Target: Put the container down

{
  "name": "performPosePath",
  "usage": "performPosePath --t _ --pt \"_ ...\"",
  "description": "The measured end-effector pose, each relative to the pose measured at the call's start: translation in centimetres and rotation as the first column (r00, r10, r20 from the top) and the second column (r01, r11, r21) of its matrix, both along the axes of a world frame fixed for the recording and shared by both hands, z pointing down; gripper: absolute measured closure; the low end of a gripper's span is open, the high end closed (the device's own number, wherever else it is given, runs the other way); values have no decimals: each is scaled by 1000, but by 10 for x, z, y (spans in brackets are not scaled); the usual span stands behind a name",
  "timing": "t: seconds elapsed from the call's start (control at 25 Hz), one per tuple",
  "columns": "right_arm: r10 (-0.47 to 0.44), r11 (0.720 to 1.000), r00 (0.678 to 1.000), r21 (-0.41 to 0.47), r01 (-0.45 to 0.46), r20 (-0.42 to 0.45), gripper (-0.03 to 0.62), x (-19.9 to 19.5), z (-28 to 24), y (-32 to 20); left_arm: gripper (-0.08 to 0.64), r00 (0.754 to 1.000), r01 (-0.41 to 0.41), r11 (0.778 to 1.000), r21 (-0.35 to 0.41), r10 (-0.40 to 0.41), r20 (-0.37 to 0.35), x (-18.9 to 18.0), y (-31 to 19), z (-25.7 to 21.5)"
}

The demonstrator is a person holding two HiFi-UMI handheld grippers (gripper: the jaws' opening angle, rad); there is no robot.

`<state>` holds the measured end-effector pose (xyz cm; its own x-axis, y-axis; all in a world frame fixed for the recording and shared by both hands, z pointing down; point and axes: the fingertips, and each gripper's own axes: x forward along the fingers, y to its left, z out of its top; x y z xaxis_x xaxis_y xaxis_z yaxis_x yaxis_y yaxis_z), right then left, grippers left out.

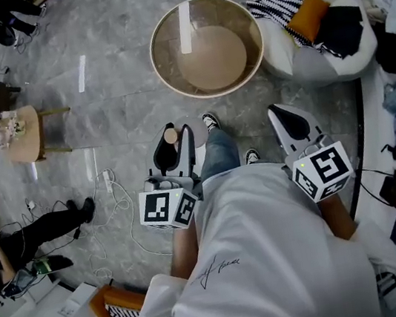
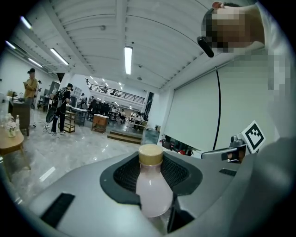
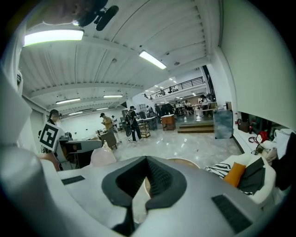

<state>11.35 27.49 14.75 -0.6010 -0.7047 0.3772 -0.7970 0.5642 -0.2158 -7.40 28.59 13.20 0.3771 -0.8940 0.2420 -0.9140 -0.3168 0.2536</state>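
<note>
A small bottle of pale pink liquid with a tan cap stands upright between the left gripper's dark pads. My left gripper is shut on it. In the head view the left gripper is held at waist height over the grey floor, and the bottle's cap shows at its tip. My right gripper is level with it on the other side of my body. In the right gripper view its pads are together with nothing between them, and the bottle shows off to the left.
A round glass-topped table with a wooden rim stands just ahead of my feet. A white beanbag with a striped cloth and an orange cushion lies at right. A small wooden side table, floor cables and a seated person are at left.
</note>
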Motion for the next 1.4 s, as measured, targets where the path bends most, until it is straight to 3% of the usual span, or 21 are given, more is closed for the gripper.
performPosePath --t 0.64,1.4 --pt "36 998 999 48 -34 -30 577 -76 -32 -107 411 997 -64 998 14 64 -31 -64 -105 -10" --pt "42 995 994 100 -32 -101 577 -121 -31 -170 411 984 -167 986 18 168 -50 -93 -182 -6"
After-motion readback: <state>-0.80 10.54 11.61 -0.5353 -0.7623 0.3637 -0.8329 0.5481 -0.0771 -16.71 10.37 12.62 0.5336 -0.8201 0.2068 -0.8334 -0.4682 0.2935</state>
